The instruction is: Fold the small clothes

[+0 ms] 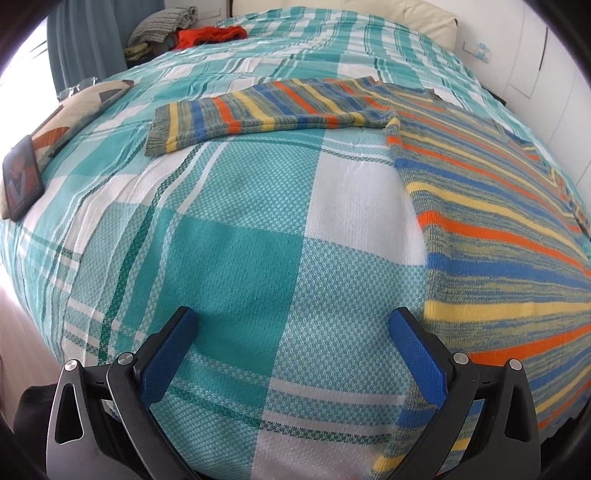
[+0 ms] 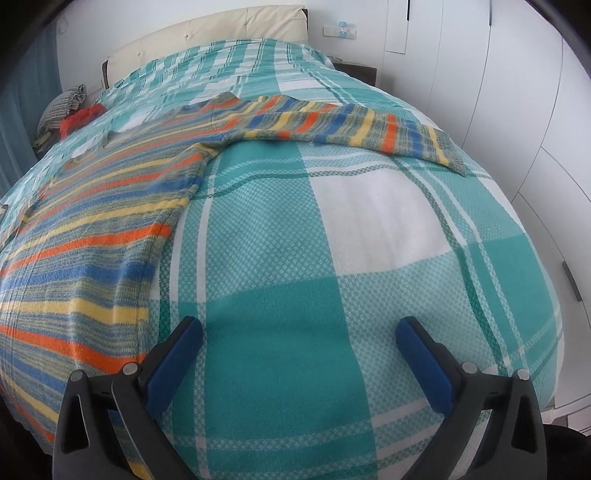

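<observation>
A striped knit sweater (image 1: 498,236) in orange, blue, yellow and grey lies flat on the bed, both sleeves spread sideways. In the left wrist view its body fills the right side and one sleeve (image 1: 258,110) reaches left. In the right wrist view the sweater's body (image 2: 92,240) is on the left and the other sleeve (image 2: 351,125) reaches right. My left gripper (image 1: 293,328) is open and empty, just left of the sweater's lower edge. My right gripper (image 2: 299,336) is open and empty, just right of the sweater's lower edge.
The bed has a teal and white checked cover (image 1: 240,240). Patterned cushions (image 1: 48,144) lie at its left edge. A pile of clothes with an orange item (image 1: 210,35) sits at the far left. A cream headboard (image 2: 207,33) and white wardrobes (image 2: 517,110) bound the bed.
</observation>
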Tool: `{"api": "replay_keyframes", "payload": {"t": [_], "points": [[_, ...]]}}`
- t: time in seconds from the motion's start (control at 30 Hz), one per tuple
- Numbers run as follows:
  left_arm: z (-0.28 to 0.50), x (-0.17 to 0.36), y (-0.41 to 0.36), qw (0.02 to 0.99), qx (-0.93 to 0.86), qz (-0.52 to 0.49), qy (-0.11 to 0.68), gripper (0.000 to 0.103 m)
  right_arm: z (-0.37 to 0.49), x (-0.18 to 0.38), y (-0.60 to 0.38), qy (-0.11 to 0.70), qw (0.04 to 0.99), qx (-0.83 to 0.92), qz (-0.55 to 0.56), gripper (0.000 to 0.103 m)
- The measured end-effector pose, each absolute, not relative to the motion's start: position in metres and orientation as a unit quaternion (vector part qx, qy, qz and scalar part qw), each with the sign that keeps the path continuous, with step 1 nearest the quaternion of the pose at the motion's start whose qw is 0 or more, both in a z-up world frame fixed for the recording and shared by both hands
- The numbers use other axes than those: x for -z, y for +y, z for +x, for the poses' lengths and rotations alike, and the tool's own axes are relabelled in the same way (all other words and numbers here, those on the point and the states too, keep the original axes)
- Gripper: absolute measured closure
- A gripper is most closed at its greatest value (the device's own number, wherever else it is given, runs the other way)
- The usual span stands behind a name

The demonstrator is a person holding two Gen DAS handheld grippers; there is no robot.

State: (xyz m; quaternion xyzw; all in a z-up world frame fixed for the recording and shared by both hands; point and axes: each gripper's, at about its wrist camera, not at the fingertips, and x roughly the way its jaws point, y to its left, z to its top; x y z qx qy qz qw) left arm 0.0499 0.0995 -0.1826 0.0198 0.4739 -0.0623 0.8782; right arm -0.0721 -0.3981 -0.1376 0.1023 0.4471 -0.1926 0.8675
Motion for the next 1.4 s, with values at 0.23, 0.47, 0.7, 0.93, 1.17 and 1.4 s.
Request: {"api": "replay_keyframes", "payload": {"t": [0.23, 0.47, 0.7, 0.93, 1.17, 1.4], "points": [[0.053, 0.183, 0.1, 0.867, 0.072, 0.027, 0.492, 0.0, -0.072, 0.138, -0.398, 0.448, 0.867, 0.192, 0.103, 0.0], [0.067, 0.184, 0.099, 0.842, 0.075, 0.029, 0.534, 0.0, -0.072, 0.138, -0.398, 0.448, 0.867, 0.192, 0.103, 0.0], [0.06, 0.185, 0.101, 0.85, 0.078, 0.029, 0.519, 0.0, -0.073, 0.139, -0.398, 0.448, 0.866, 0.2, 0.1, 0.0], [0.05, 0.186, 0.101, 0.865, 0.065, 0.033, 0.496, 0.0, -0.074, 0.138, -0.398, 0.446, 0.867, 0.199, 0.096, 0.0], [0.052, 0.186, 0.098, 0.87, 0.065, 0.034, 0.487, 0.0, -0.074, 0.138, -0.397, 0.445, 0.867, 0.203, 0.093, 0.0], [0.049, 0.186, 0.097, 0.875, 0.059, 0.036, 0.479, 0.0, -0.072, 0.138, -0.394, 0.448, 0.864, 0.211, 0.086, 0.0]]}}
